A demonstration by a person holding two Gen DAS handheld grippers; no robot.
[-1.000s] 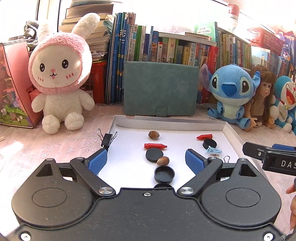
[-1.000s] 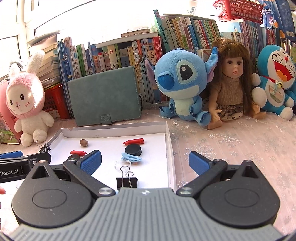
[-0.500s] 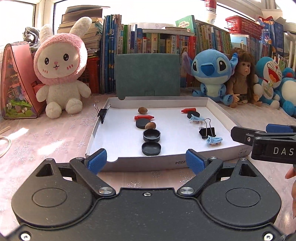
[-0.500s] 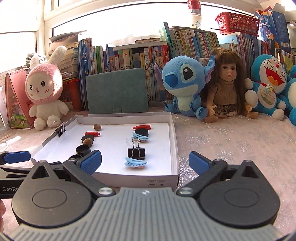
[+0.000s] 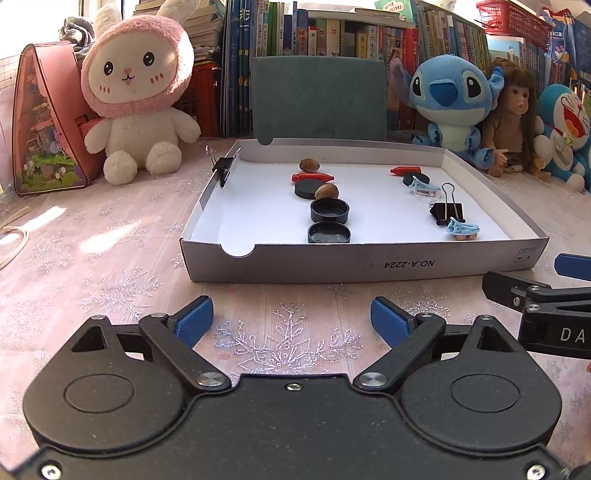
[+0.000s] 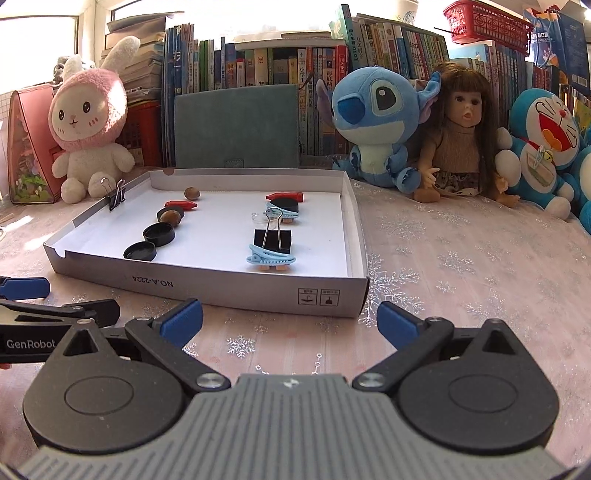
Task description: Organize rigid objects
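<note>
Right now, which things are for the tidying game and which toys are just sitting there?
For the job: white box tray, black caps, nuts, red crayons, binder clip, blue hair clips.

Just sitting there: pink bunny, Stitch plush, doll, Doraemon, books.

Sunlit window (image 6: 37, 37) behind bookshelf (image 6: 277, 66) w/ snowflake-print tablecloth (image 6: 461, 258) below.

The right gripper (image 5: 543, 291) runs off the left wrist view's right edge, the left gripper (image 6: 44, 306) off the other's left edge, and the clear clip (image 6: 260, 218) is perhaps a hair clip.
</note>
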